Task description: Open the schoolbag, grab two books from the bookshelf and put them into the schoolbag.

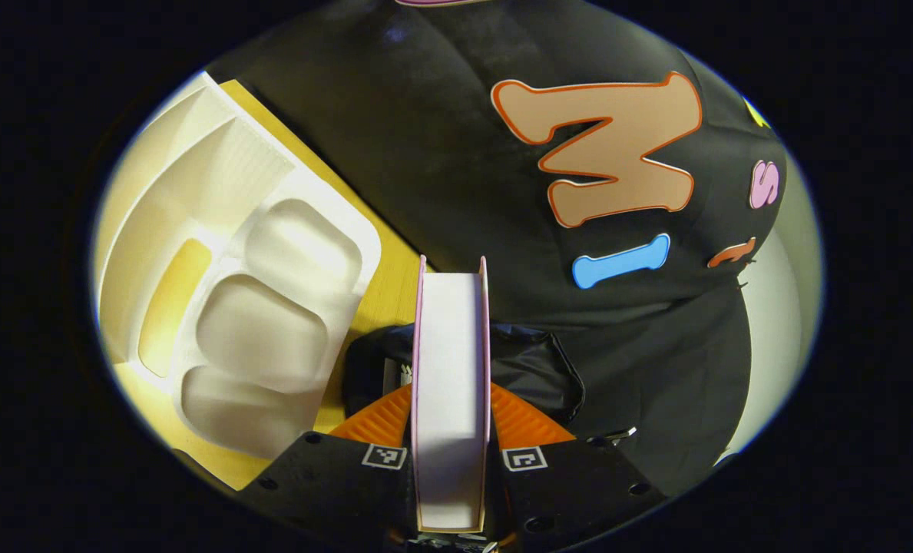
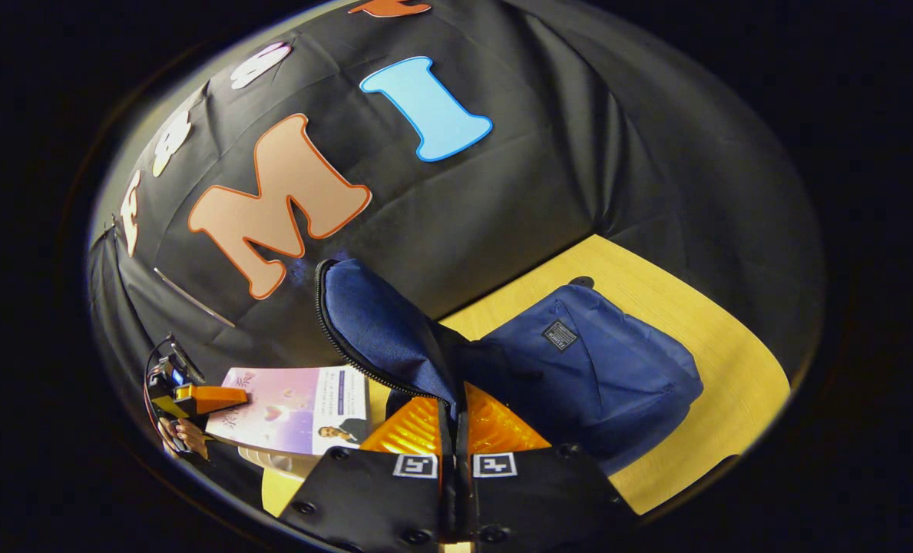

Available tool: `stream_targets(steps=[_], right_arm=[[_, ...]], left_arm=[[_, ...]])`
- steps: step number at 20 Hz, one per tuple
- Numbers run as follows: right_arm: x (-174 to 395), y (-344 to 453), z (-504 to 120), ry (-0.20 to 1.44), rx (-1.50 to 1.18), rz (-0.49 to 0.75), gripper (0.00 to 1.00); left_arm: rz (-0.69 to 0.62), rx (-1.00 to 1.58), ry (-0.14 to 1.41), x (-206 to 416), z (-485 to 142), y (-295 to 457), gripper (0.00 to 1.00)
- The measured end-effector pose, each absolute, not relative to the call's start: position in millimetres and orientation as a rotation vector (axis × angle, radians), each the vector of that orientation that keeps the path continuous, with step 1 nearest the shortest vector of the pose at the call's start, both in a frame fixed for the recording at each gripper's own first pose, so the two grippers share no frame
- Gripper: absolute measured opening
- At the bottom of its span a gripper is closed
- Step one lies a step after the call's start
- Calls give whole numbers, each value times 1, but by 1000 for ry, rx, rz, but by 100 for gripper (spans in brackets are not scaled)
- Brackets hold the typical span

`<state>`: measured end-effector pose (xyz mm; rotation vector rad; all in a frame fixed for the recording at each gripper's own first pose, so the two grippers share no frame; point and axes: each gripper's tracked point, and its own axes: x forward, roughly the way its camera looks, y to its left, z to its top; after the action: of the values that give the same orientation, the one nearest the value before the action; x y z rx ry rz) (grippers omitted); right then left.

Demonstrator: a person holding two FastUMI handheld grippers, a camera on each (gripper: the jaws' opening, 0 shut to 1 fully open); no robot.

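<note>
Left gripper view: left claw [image 1: 451,430] clamps book [image 1: 451,384], page edge lengthwise forward.

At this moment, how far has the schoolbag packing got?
Bag opened: the right gripper pinches the schoolbag flap and holds it up. In hand: the left gripper clamps a pink-covered book, not yet inside. No book is visibly packed; a second remains.

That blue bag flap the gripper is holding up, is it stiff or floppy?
Probably floppy: the schoolbag flap curves where the right gripper pinches its zipper edge. The bag body slumps on the table, so it likely sags when lifted.
</note>
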<state>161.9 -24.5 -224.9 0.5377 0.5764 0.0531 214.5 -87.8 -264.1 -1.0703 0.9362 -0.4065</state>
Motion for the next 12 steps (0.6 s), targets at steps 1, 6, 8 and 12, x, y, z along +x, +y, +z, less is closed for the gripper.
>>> stream_targets(steps=[1,6,8,12], right_arm=[[162,-24,-224,576,539,56,2],[162,-24,-223,579,537,75,2],[163,-23,-222,579,533,84,3],[163,-25,-219,582,534,93,2]], left_arm=[[-404,-1071,950,215,-268,-94,33],[-402,-1061,1004,217,-294,-125,33],[-409,-1055,1026,219,-304,-141,33],[-434,-1025,1078,220,-322,-176,31]])
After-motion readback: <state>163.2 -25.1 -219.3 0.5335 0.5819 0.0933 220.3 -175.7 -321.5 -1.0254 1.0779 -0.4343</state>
